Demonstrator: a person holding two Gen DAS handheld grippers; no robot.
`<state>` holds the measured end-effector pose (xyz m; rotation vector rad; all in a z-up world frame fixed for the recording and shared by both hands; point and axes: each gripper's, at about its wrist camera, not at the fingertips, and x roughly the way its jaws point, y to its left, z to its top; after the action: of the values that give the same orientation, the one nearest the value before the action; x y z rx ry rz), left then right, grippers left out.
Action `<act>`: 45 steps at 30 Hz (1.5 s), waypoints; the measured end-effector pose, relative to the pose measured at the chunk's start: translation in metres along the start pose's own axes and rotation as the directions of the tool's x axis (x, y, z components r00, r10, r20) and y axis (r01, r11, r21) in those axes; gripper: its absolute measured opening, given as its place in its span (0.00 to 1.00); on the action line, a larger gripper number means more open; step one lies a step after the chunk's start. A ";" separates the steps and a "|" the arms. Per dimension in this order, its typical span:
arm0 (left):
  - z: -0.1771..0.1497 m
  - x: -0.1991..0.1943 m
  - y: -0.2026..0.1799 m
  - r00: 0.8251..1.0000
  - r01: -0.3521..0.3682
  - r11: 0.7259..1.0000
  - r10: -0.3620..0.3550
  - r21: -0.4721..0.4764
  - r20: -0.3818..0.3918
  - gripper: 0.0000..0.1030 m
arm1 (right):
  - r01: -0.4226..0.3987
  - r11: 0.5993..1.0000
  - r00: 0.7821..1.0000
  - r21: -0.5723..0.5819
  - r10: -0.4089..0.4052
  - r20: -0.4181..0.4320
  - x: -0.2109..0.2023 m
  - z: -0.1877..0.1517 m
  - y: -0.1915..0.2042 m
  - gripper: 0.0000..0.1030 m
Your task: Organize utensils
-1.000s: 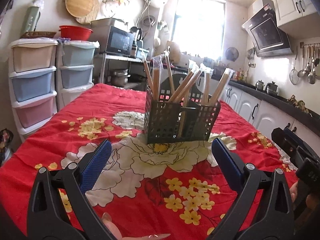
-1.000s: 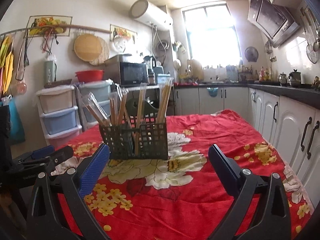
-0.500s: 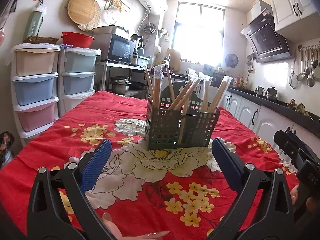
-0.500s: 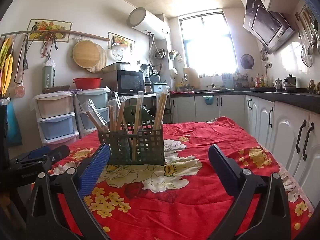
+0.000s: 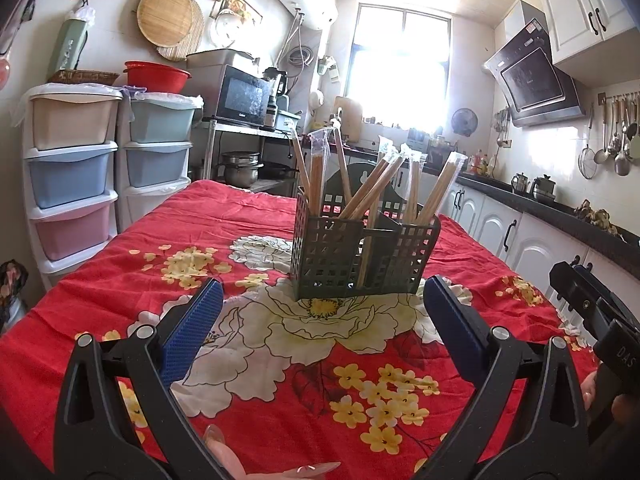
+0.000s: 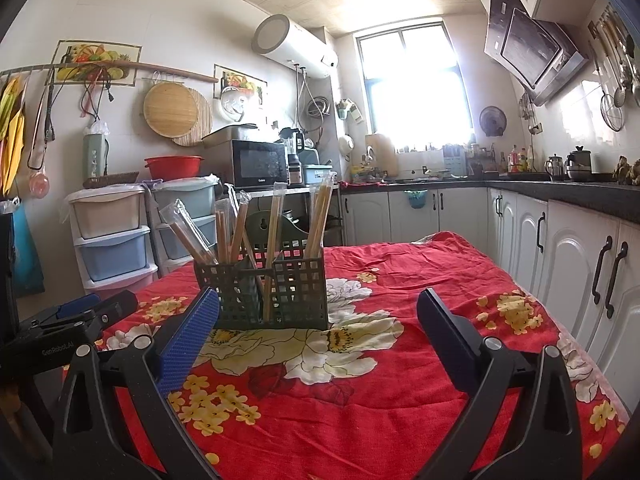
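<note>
A dark green perforated utensil basket (image 5: 362, 258) (image 6: 266, 294) stands upright on the table with the red floral cloth (image 5: 256, 356) (image 6: 400, 384). Several pairs of wooden chopsticks in clear plastic sleeves (image 5: 376, 184) (image 6: 276, 216) stick up out of its compartments. My left gripper (image 5: 322, 324) hangs open a short way in front of the basket, nothing between its blue pads. My right gripper (image 6: 318, 330) is open and empty too, with the basket just beyond its left finger (image 6: 188, 338). Each gripper shows at the edge of the other's view.
Stacked plastic drawers (image 5: 72, 168) stand left of the table, with a microwave (image 5: 242, 98) on a shelf behind. White cabinets (image 6: 576, 276) and a dark counter run along the right. A person's fingertips (image 5: 224, 448) show under the left gripper.
Both cameras have tilted upward, so the basket sits lower in view and more wall and ceiling show. The grippers stay open and empty; the basket has not moved.
</note>
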<state>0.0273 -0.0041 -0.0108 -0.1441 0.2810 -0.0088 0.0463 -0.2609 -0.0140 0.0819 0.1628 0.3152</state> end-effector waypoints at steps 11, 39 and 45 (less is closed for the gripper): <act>0.000 0.000 0.001 1.000 0.001 1.000 -0.001 -0.002 0.000 0.90 | 0.001 1.000 1.000 0.000 -0.001 0.000 0.000 0.000 0.000 0.94; -0.001 0.001 0.001 1.000 0.003 1.000 -0.003 -0.003 -0.007 0.90 | 0.009 1.000 1.000 0.008 -0.009 0.002 -0.002 0.000 0.000 0.94; -0.001 0.001 0.001 1.000 0.002 1.000 -0.002 -0.004 -0.007 0.90 | 0.009 1.000 1.000 0.007 -0.009 0.002 -0.002 0.000 -0.001 0.94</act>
<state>0.0283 -0.0028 -0.0122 -0.1484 0.2883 -0.0112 0.0449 -0.2621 -0.0140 0.0887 0.1621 0.3059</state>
